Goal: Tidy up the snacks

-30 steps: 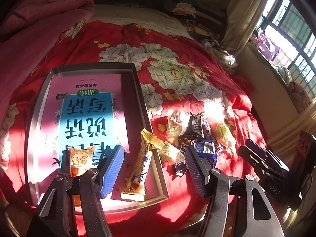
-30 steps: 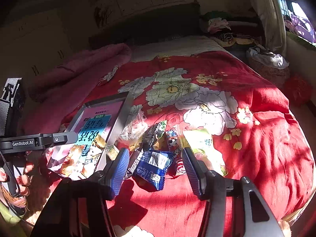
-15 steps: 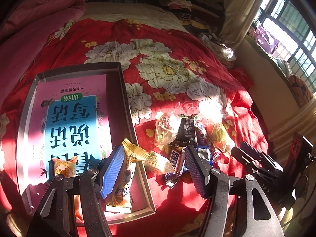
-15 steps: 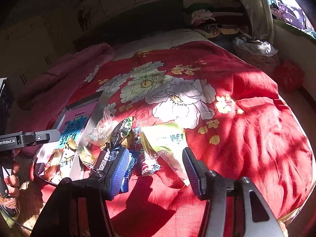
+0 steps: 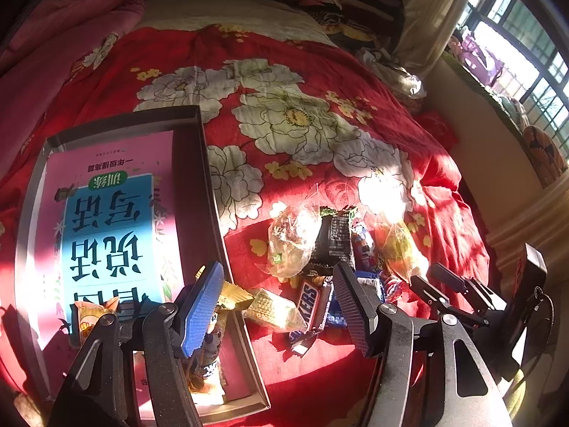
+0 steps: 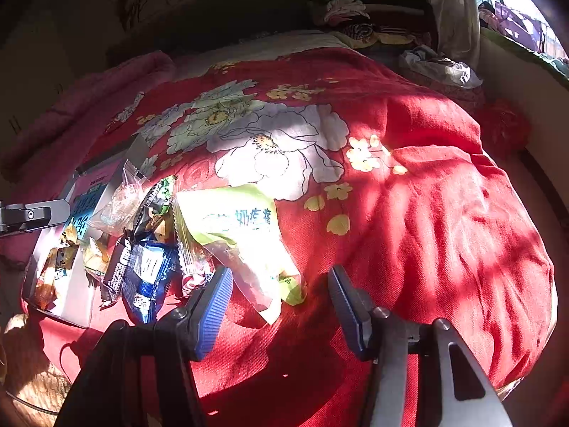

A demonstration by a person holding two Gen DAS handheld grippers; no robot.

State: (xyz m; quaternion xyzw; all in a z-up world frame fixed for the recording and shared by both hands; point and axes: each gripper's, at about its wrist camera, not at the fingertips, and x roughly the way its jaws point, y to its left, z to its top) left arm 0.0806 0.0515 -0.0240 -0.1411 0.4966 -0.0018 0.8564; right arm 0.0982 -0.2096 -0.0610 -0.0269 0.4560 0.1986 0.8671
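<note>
- red floral bedspread (image 5: 320,71) carries a heap of snacks (image 5: 338,249) just right of a grey tray (image 5: 209,192).
- in the tray lie a pink-and-blue book (image 5: 110,220), an orange packet (image 5: 89,316) and a long wrapped snack (image 5: 209,363).
- left gripper (image 5: 279,306) hangs over the tray's right rim, jaws apart and empty; a gold wrapper (image 5: 274,309) and a snickers bar (image 5: 309,306) lie below the gap.
- right gripper (image 6: 281,306) hangs over a green-and-white bag (image 6: 242,227), jaws apart, gripping nothing.
- blue packet (image 6: 149,267) lies just left of that bag.
</note>
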